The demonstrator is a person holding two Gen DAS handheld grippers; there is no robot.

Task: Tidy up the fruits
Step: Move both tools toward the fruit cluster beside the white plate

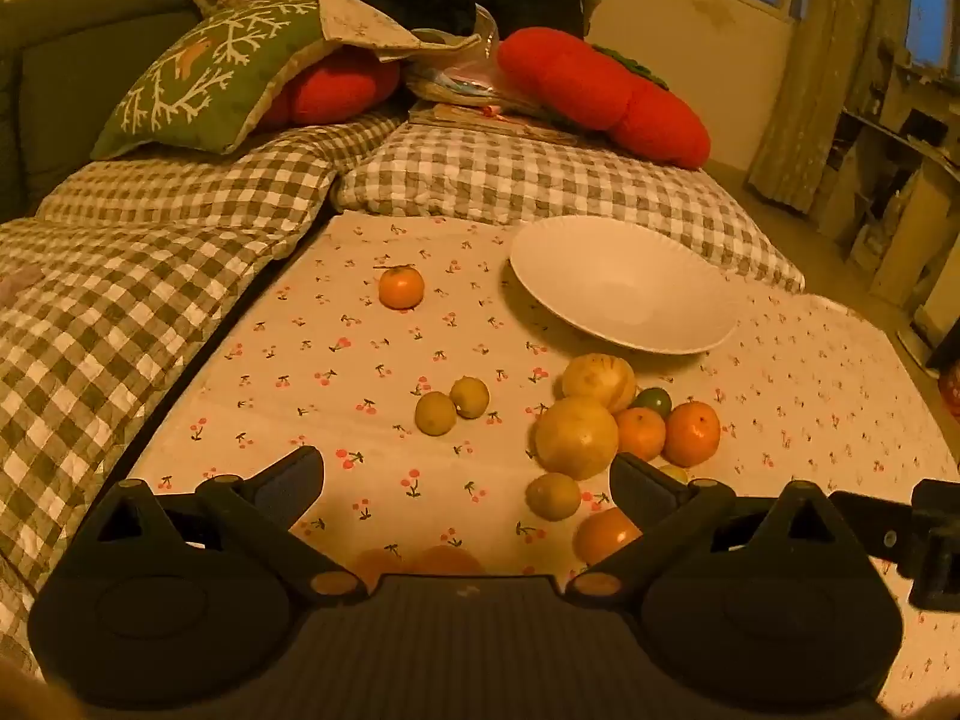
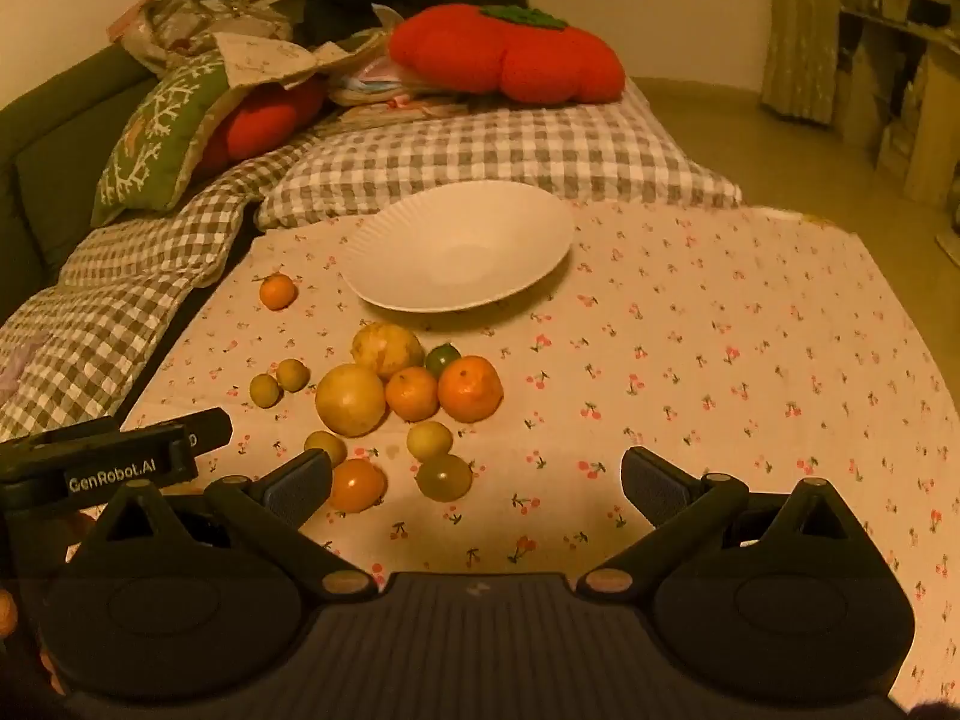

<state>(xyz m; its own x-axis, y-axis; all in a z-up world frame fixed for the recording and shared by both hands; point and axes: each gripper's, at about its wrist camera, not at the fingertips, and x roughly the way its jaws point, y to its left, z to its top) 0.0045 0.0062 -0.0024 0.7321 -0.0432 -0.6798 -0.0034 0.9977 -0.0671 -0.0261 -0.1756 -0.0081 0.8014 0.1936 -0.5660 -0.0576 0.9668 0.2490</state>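
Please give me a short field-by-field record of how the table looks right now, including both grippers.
surface: cherry-print cloth
plate: white plate, nothing in it, at the far side of the cloth
lone fruit: small orange apart, left of the plate
main cluster: two large yellow fruits, two oranges and a green fruit, bunched in front of the plate
small pair: two yellow-green fruits left of the cluster
left gripper: open, nothing held
right gripper: open, nothing held
fruit on plate: none yet
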